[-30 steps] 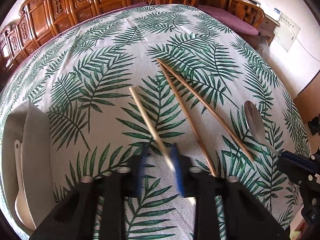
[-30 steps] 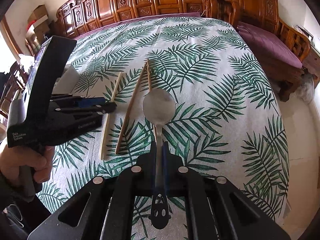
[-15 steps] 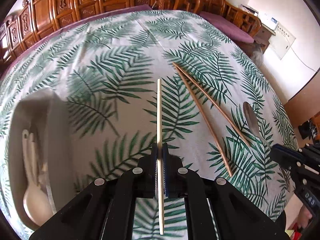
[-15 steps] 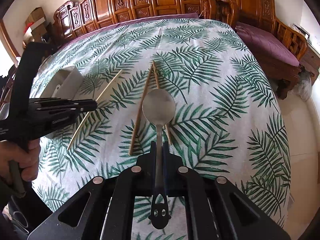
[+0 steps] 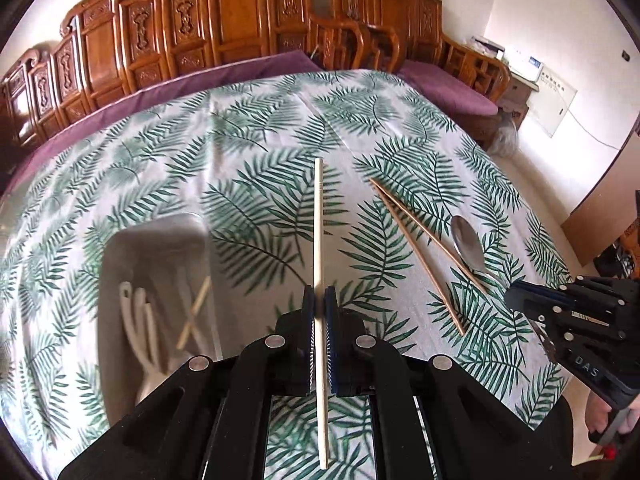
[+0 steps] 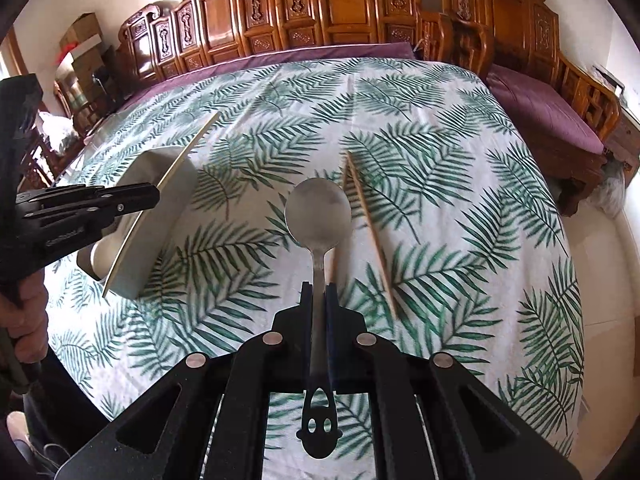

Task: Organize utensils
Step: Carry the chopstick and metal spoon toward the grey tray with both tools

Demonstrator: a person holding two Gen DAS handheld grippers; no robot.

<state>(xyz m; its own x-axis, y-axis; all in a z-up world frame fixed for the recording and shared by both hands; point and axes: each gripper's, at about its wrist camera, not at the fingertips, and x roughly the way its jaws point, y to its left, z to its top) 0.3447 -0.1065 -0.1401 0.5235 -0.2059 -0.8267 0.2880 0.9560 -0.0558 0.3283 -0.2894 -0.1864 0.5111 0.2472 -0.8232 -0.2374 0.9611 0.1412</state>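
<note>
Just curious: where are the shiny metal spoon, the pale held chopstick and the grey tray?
Shiny metal spoon (image 6: 319, 216), right wrist view, bowl.
Pale held chopstick (image 5: 318, 224), left wrist view, shaft.
Grey tray (image 5: 160, 228), left wrist view, far wall.

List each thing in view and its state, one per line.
Left gripper: shut on pale chopstick.
Pale chopstick: held, lifted off the cloth.
Right gripper: shut on metal spoon.
Metal spoon: held by its handle, bowl forward.
Two brown chopsticks: lying on the tablecloth.
Grey tray: holds white spoons and chopsticks.
</note>
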